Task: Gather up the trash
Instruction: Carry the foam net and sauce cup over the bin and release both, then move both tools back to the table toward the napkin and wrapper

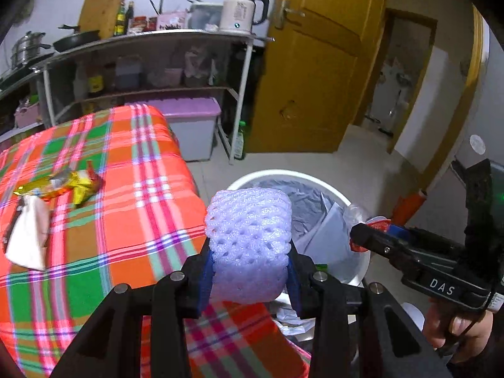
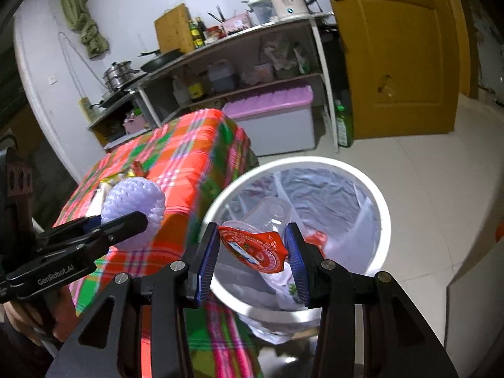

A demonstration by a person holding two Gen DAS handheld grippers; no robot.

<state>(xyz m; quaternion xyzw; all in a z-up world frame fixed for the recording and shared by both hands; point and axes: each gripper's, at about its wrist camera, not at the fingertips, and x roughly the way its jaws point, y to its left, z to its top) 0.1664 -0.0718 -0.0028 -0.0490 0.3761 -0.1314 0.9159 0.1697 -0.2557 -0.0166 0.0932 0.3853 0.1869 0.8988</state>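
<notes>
**Q:** Fingers of each gripper: how do they stand?

**A:** Both pairs pinch trash. The left gripper (image 1: 250,271) clamps a white foam fruit net (image 1: 249,239) between its blue pads, the net bulging above the fingertips. The right gripper (image 2: 253,261) grips a clear plastic cup (image 2: 267,217) with a red foil lid (image 2: 255,249); the pads press on the lid's two edges.

**Q:** Where do the held items lie relative to the bin?

**A:** In the left wrist view, the white trash bin (image 1: 252,178), lined with a translucent bag, sits behind the net toward 2 o'clock, just beside the edge of the plaid tablecloth (image 1: 126,220). In the right wrist view the cup hangs over the bin's open mouth, with the rim (image 2: 381,208) curving round from 10 to 4 o'clock. Crumpled waste already lies inside.

**Q:** What remains on the cloth?

**A:** At 9 o'clock in the left view, a gold snack wrapper (image 1: 63,186) and, touching it on the near side, a white paper packet (image 1: 28,239).

**Q:** Background?

**A:** A metal shelf (image 1: 151,63) bearing a white kettle (image 1: 241,11) at 12 o'clock, and a yellow door (image 1: 315,63) at 1 o'clock.
</notes>
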